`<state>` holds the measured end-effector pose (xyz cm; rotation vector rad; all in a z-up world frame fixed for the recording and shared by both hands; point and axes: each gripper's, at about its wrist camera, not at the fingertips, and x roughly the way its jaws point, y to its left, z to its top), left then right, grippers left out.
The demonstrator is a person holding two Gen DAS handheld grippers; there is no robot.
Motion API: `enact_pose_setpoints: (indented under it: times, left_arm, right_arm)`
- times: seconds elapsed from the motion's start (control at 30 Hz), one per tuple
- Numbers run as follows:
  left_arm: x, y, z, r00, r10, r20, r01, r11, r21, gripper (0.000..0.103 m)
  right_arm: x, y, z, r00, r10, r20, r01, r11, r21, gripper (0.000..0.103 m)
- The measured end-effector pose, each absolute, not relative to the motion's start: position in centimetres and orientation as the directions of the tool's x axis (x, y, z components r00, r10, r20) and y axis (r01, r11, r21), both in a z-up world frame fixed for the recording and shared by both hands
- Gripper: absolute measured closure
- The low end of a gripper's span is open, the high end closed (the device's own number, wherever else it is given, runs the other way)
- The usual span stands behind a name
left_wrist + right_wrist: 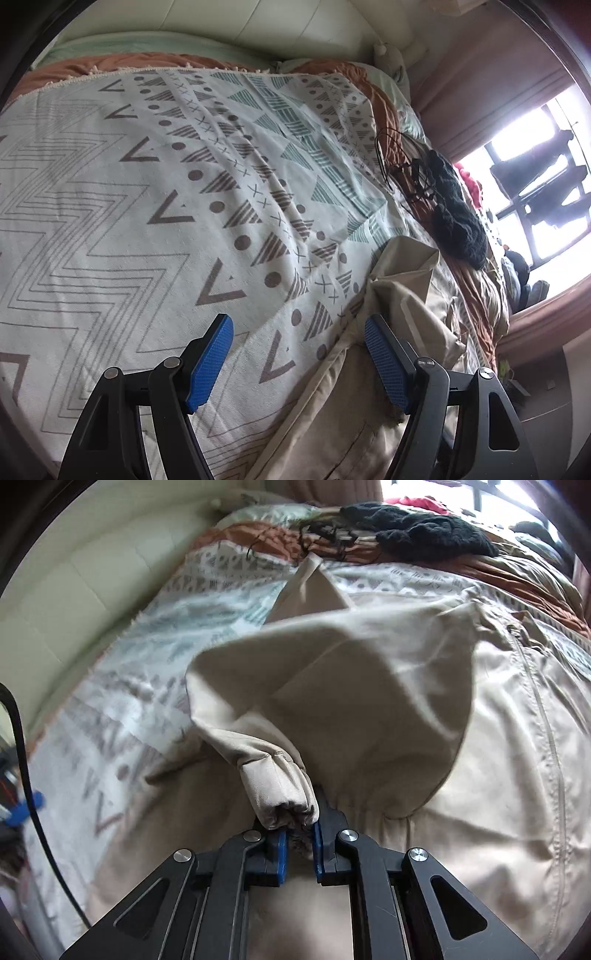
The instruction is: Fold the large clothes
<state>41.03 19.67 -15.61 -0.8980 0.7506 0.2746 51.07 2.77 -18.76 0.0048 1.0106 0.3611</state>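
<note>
Garment: beige zip-front jacket of smooth fabric (461, 738), rumpled, spread on white geometric-patterned bedspread (129, 184), sleeve raised.
Right gripper (299, 843): jaws nearly together, clamped on beige gathered sleeve cuff (280, 794).
Left gripper (299, 363): jaws wide apart, holding nothing, over jacket's left edge.
Room: bare bedspread left; black knitted garment (458, 214) far right.

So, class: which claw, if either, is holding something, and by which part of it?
The right claw grips the beige jacket by a sleeve cuff. The left claw is open, holding nothing.
</note>
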Motion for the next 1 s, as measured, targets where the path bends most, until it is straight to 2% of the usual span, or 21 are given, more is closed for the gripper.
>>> enact_pose_setpoints:
  times: [0.3, 0.57, 1.0]
  left_arm:
    - [42.6, 17.2, -16.7, 0.680, -0.086, -0.728, -0.502, 0.669, -0.548, 0.028]
    - [42.7, 16.0, -17.2, 0.666, -0.098, -0.739, -0.469, 0.716, -0.518, 0.028]
    - [44.2, 13.9, -17.0, 0.665, -0.102, -0.740, -0.428, 0.760, -0.489, 0.028]
  right_arm:
    - [49.1, -3.0, -11.4, 0.571, 0.411, -0.711, -0.236, 0.911, 0.338, 0.093]
    - [47.8, -7.3, -7.0, 0.629, 0.461, -0.625, -0.197, 0.873, 0.446, 0.093]
    - [46.3, -20.3, -4.2, 0.737, 0.490, -0.466, -0.069, 0.740, 0.669, 0.093]
